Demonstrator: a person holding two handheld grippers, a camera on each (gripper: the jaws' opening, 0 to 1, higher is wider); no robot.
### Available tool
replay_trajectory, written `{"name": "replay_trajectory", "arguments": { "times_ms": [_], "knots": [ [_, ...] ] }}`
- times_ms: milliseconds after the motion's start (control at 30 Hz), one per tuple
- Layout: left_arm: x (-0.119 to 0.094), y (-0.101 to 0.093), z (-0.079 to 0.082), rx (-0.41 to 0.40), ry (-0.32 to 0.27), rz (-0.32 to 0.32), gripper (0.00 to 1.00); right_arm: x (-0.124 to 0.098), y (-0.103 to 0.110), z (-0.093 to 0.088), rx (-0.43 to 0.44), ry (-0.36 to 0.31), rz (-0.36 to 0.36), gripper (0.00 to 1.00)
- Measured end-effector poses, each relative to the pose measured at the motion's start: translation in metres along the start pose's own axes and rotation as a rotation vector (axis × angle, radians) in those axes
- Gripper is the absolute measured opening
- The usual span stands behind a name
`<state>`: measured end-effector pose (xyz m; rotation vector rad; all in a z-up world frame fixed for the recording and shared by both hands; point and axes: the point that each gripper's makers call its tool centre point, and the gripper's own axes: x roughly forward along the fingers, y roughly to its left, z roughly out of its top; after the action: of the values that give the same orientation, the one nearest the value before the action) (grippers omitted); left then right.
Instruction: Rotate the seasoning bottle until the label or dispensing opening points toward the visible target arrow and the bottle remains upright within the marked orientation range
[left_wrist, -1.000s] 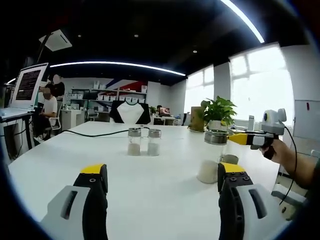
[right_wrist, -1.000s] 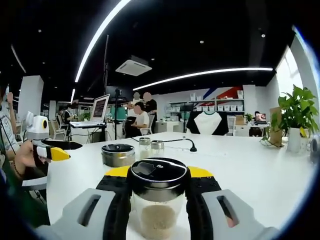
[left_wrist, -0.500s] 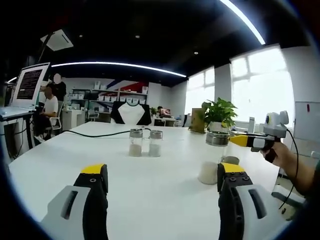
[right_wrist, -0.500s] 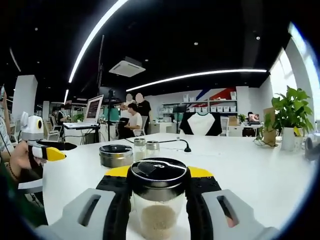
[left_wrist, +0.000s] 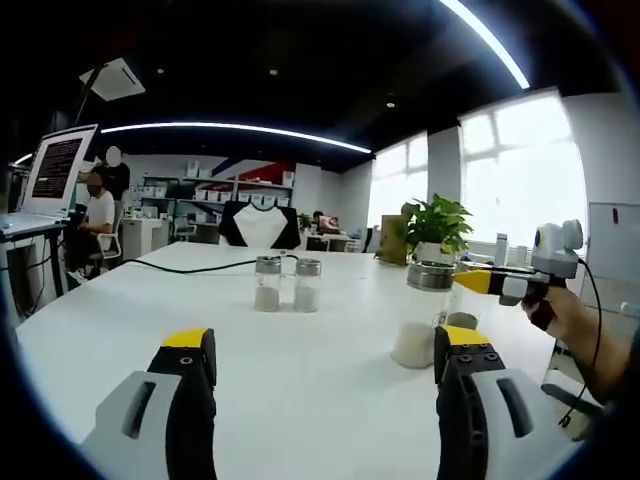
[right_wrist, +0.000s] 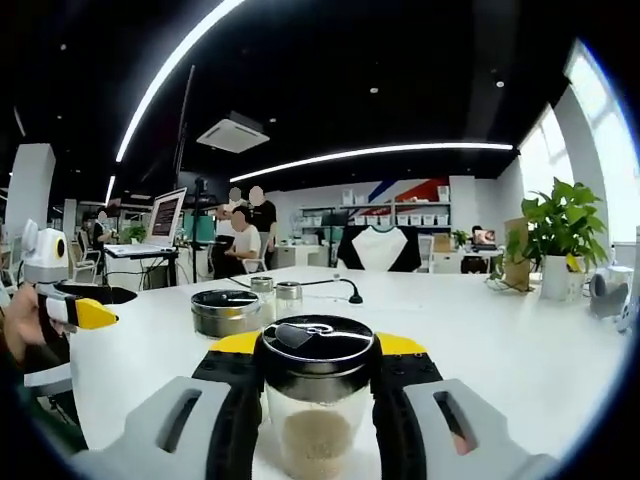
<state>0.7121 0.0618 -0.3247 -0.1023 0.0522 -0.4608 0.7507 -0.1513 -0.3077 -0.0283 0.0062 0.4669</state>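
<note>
A big white table (left_wrist: 300, 350) fills the bottom of the left gripper view. Bright windows (left_wrist: 520, 165) are at the right. A long light (left_wrist: 230, 128) glows on the dark ceiling (left_wrist: 300, 60) up top.

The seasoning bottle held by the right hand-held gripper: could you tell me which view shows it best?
The right gripper view: the seasoning bottle sits close and centred between the jaws, its black lid facing the camera. The left gripper view shows it small, off to the right.
</note>
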Motion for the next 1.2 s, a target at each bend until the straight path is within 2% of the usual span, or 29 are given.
{"name": "replay_trajectory", "arguments": {
  "times_ms": [567,767,1000,1067,1133,1200],
  "knots": [
    [-0.002,0.001,-0.001,0.003,0.003,0.006,0.95,0.000,-0.004,0.000,0.003,-0.005,-0.139,0.40],
    [-0.003,0.004,-0.003,0.005,0.005,0.028,0.95,0.001,-0.005,0.000,0.000,0.003,-0.149,0.40],
    [-0.004,0.002,-0.002,0.006,0.000,0.018,0.96,0.002,-0.006,-0.002,0.030,-0.001,-0.146,0.41],
    [-0.004,0.002,-0.003,0.008,0.005,0.020,0.97,-0.001,-0.008,0.006,0.044,-0.038,-0.145,0.49],
    [-0.003,0.003,-0.005,0.012,0.012,0.026,0.99,-0.003,-0.011,0.008,0.047,-0.032,-0.154,0.62],
    [-0.003,0.004,-0.005,0.014,0.011,0.028,0.99,-0.007,-0.016,0.006,0.045,-0.003,-0.165,0.64]
  ]
}}
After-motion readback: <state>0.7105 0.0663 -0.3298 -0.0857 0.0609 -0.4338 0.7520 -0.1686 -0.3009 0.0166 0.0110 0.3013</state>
